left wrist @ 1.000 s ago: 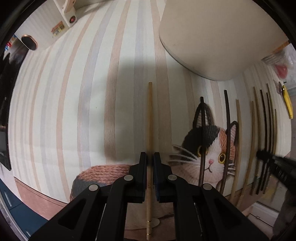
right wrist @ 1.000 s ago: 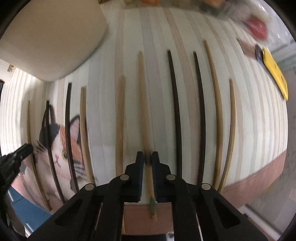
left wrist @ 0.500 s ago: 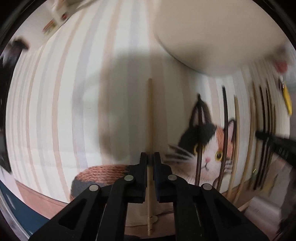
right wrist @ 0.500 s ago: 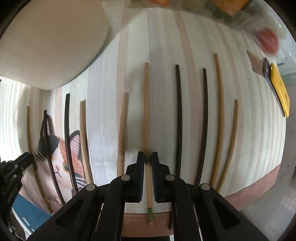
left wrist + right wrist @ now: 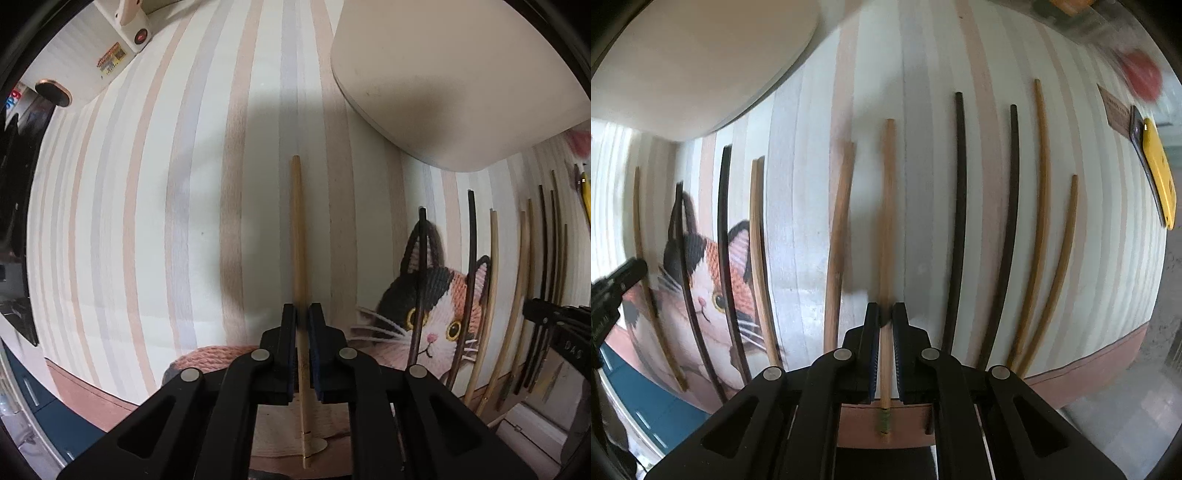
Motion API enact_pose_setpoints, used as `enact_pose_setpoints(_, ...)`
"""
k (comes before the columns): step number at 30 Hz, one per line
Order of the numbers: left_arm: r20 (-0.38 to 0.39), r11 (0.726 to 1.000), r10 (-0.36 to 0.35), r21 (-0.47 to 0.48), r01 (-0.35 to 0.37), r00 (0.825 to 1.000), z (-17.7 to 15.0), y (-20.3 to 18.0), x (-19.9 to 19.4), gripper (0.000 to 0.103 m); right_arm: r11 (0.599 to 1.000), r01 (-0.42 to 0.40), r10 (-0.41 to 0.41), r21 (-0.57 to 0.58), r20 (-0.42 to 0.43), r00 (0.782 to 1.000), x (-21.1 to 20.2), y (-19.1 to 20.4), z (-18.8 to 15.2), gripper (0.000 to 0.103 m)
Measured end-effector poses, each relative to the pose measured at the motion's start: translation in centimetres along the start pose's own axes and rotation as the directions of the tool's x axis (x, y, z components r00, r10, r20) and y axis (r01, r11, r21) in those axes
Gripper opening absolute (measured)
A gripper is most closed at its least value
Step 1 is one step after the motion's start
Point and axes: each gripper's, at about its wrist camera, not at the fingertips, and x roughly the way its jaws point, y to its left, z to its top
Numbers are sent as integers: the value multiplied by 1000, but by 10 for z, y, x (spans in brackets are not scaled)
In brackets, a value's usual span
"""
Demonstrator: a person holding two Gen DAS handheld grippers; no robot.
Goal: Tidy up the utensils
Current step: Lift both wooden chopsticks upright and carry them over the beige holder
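My left gripper [image 5: 302,314] is shut on a light wooden chopstick [image 5: 297,229] that points away from me above the striped mat [image 5: 147,221]. My right gripper [image 5: 885,312] is shut on another light wooden chopstick [image 5: 886,206] with a green-banded end, held over the row of chopsticks. Several dark and wooden chopsticks lie side by side on the mat: a dark chopstick [image 5: 958,206] and a wooden chopstick [image 5: 837,236] flank the held one. More chopsticks lie over the cat picture [image 5: 436,314]. The right gripper shows at the left wrist view's right edge [image 5: 554,325].
A large beige container [image 5: 443,74] stands at the back, also in the right wrist view [image 5: 683,62]. A yellow tool [image 5: 1158,173] and a red object [image 5: 1141,75] lie at the far right. A white device [image 5: 133,26] sits far left. The mat's brown front edge [image 5: 1089,373] is near.
The right gripper has lifted and pulled back a little with its chopstick, so the row looks farther away. The left gripper still holds its chopstick, with only slight camera movement.
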Motion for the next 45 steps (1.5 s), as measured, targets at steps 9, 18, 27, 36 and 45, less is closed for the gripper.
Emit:
enact_pose_setpoints(9,109,991,125,-51,-120,986,-9,-8,-19,5,999,-19,16,41,68,998,-15,-4,5,7)
enact_pose_setpoints(18,245,987,145,-108,-122,959,-31,-6,-61,5,995,-87,75,48,215,974,-73,-29,-30,7)
enact_pose_setpoints(27,329,982,41,-189,24,943,-38,0,-111,4,988,-154,141,13,331,933,-128,-34,-44,7)
enact_pose_setpoints(36,458,978,11,-190,85,889,-48,2,-169,4,973,-229,222,-37,432,874,-180,-13,-32,7)
enact_pose_setpoints(45,585,960,-55,-191,204,809,-46,12,-234,4,954,-287,288,-83,513,808,-245,-14,-31,7)
